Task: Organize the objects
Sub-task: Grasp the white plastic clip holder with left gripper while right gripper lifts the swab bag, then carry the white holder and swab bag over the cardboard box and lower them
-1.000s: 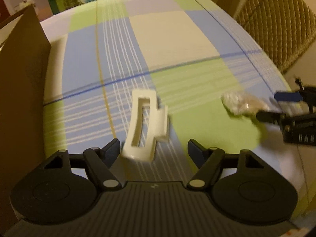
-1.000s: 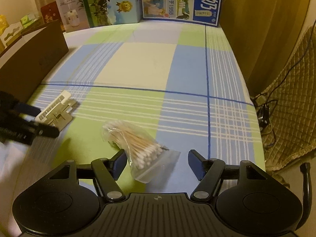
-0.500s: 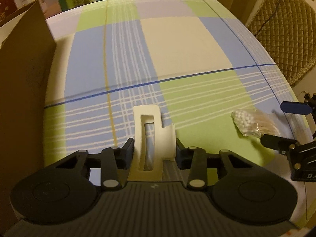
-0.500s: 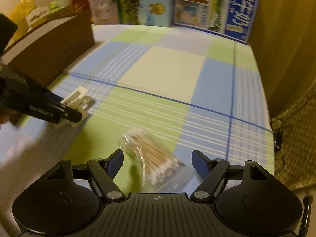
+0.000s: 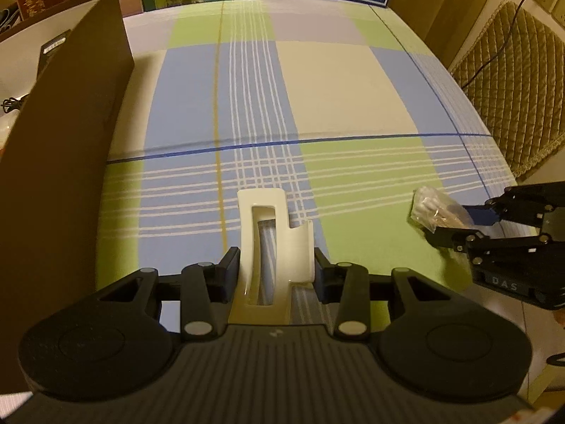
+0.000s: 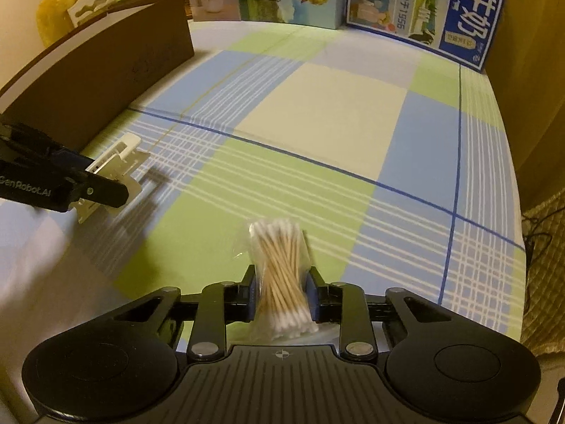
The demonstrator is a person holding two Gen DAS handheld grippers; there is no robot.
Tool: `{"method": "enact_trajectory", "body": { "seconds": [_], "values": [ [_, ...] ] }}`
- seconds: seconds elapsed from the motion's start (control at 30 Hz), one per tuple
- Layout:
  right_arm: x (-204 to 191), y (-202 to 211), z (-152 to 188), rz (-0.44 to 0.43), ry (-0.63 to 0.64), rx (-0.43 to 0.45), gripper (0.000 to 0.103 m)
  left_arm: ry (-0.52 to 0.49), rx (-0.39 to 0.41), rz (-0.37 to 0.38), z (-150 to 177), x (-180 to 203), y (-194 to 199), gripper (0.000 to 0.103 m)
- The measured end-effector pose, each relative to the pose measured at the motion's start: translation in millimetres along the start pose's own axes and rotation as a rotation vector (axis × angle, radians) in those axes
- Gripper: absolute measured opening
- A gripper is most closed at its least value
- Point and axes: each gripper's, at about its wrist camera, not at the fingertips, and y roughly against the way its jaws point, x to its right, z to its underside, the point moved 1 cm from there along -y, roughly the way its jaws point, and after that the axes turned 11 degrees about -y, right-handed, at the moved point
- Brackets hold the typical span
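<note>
A white plastic hair clip sits lengthwise between the pads of my left gripper, which is shut on it just above the checked tablecloth. The right wrist view shows the same clip in that left gripper at the left edge. A clear bag of cotton swabs stands between the pads of my right gripper. Its jaws are closing and the pads press the bag's sides. In the left wrist view, the bag and right gripper show at far right.
A tall brown box runs along the table's left side, also visible as the brown box in the right wrist view. Printed cartons line the far edge. A quilted chair back stands past the right edge.
My left jaws came together on the hair clip, which turned straight between them. My right jaws, open around the swab bag earlier, now squeeze it, and the bag stands lengthwise.
</note>
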Motion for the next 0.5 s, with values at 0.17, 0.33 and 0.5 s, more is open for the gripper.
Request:
{"method": "enact_trajectory", "body": {
  "seconds": [0.17,0.33,0.5],
  "values": [
    [-6.5,12.6,0.8,-0.007,-0.009,0.019,0.024,0.005,0.031,-0.002,0.9,-0.2,13.8,0.036],
    [-14.4,29.4,-1.9,-0.012,-0.016,0.052,0.024,0.005,0.063,-0.003,0.5,-0.1,30.3,0.036],
    [-25.7,48.7,-7.8,-0.028,-0.026,0.086,0.024,0.01,0.099,0.005,1.5,-0.8,51.1,0.036]
  ]
}}
